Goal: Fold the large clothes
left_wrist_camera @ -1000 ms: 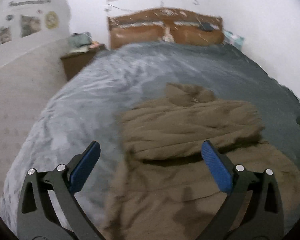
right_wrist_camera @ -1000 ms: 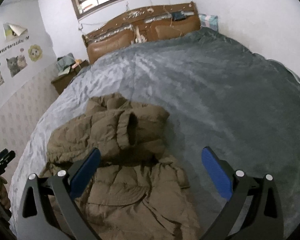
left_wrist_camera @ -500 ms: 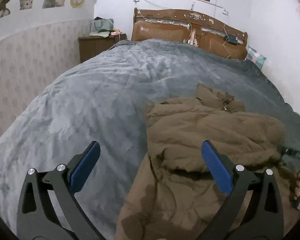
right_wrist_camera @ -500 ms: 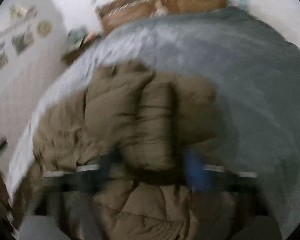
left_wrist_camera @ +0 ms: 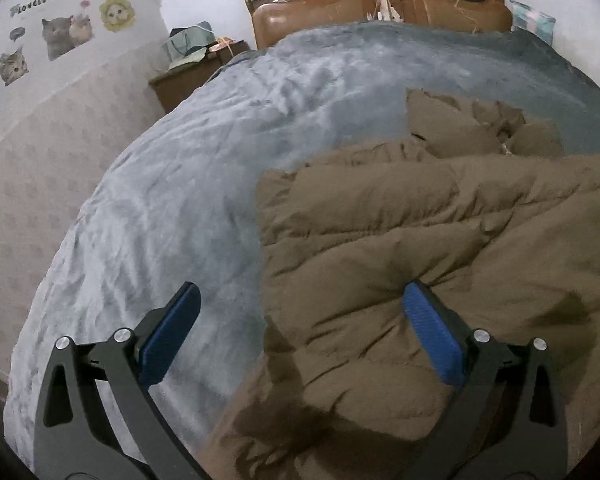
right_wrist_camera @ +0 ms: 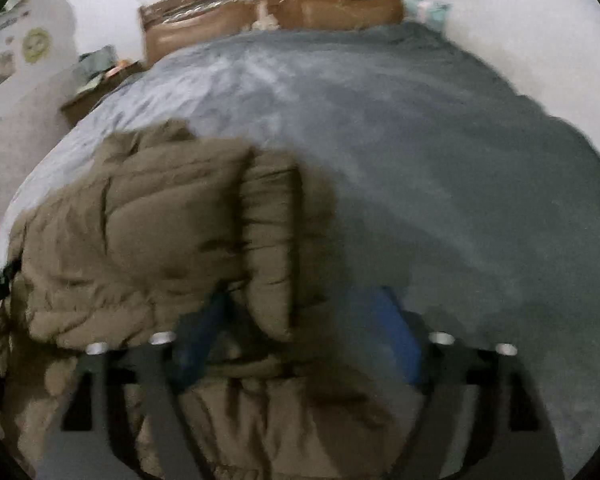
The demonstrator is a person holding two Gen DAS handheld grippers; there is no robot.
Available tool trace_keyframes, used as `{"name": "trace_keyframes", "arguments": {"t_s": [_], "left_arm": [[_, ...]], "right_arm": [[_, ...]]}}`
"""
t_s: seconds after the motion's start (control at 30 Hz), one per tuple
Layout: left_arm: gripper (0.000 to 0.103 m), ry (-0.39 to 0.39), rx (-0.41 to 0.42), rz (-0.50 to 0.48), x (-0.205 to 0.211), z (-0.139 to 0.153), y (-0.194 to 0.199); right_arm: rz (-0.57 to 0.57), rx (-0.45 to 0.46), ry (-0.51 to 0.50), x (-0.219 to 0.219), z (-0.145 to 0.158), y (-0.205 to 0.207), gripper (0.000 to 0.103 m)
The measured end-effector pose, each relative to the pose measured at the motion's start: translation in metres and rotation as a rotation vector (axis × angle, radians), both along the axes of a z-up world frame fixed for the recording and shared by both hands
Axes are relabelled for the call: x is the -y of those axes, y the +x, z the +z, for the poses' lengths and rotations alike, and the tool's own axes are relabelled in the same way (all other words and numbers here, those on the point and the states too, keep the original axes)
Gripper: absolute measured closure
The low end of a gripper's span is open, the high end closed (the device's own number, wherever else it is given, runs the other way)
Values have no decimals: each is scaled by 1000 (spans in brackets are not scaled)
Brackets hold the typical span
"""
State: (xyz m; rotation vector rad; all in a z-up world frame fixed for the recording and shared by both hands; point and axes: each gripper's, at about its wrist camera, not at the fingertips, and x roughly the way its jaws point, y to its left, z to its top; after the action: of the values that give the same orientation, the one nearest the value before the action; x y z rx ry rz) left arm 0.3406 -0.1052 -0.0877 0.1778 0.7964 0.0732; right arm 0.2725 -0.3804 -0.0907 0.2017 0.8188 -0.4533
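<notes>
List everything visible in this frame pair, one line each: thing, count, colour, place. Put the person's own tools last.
puffer jacket: 1, olive brown, partly folded on the near part of the bed.
bed cover: 1, grey-blue, spread over the bed.
headboard: 1, brown wood, far end, against the wall.
nightstand: 1, brown, left of the headboard, with clutter on top.
cat stickers: several, grey and yellow, on the left wall.
pillow: 1, pale teal check, far right corner.
left tool: 1, black with blue pads, open over the jacket's left edge.
right tool: 1, same colours, blurred, jaws opening astride a jacket fold.
</notes>
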Motion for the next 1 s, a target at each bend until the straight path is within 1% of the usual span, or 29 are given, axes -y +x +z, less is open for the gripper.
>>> {"name": "trace_keyframes", "arguments": {"t_s": [0.03,0.07,0.1,0.13,0.17,0.23,0.27,0.33,0.37,0.4,0.43,0.47,0.5,0.53,0.57,0.63,0.67,0.7,0.8,0.87,0.93,1.0], "left_arm": [[3,-49,39,-13,0,10,-4],[3,-73,60,-27,0,16,-7],[3,-98,84,-52,5,23,-9],[3,-109,84,-75,12,26,-8],[3,-116,76,-92,16,26,-5],[3,-109,62,-104,28,20,5],[3,-84,59,-98,33,13,11],[3,-51,50,-83,34,-1,23],[3,-50,52,-76,32,-10,29],[3,-62,62,-81,29,-14,31],[3,-79,77,-89,27,-18,34],[3,-97,94,-108,27,-24,38],[3,-90,100,-115,27,-28,40],[3,-77,103,-119,29,-34,45],[3,-80,94,-120,30,-44,52],[3,-139,75,-106,27,-57,65],[3,-159,70,-101,27,-62,69],[3,-163,69,-99,27,-65,72],[3,-162,66,-96,30,-74,76],[3,-166,58,-96,31,-79,80],[3,-152,52,-92,34,-81,84],[3,-133,45,-92,38,-80,83]], "right_arm": [[-2,55,-29,-5,19,-2,22],[10,99,-42,-8,31,-7,14],[40,157,-50,-16,45,-9,7],[98,225,-42,-29,59,-7,5],[145,250,-27,-38,63,-4,4],[224,247,-16,-59,60,13,4],[244,204,-58,-71,48,33,4],[210,155,-122,-76,25,57,4],[180,105,-138,-71,3,72,3],[169,51,-124,-63,-23,87,2],[188,53,-103,-55,-49,94,2],[201,73,-118,-50,-63,97,2],[204,84,-127,-48,-71,98,2],[197,94,-127,-47,-76,101,2],[192,98,-126,-46,-79,104,2],[180,92,-119,-45,-86,111,2],[178,83,-106,-42,-89,115,2],[175,72,-92,-38,-91,117,2],[173,41,-78,-36,-98,124,2],[171,28,-85,-36,-103,127,2],[169,22,-97,-39,-105,127,2],[168,32,-98,-40,-103,117,2]]}}
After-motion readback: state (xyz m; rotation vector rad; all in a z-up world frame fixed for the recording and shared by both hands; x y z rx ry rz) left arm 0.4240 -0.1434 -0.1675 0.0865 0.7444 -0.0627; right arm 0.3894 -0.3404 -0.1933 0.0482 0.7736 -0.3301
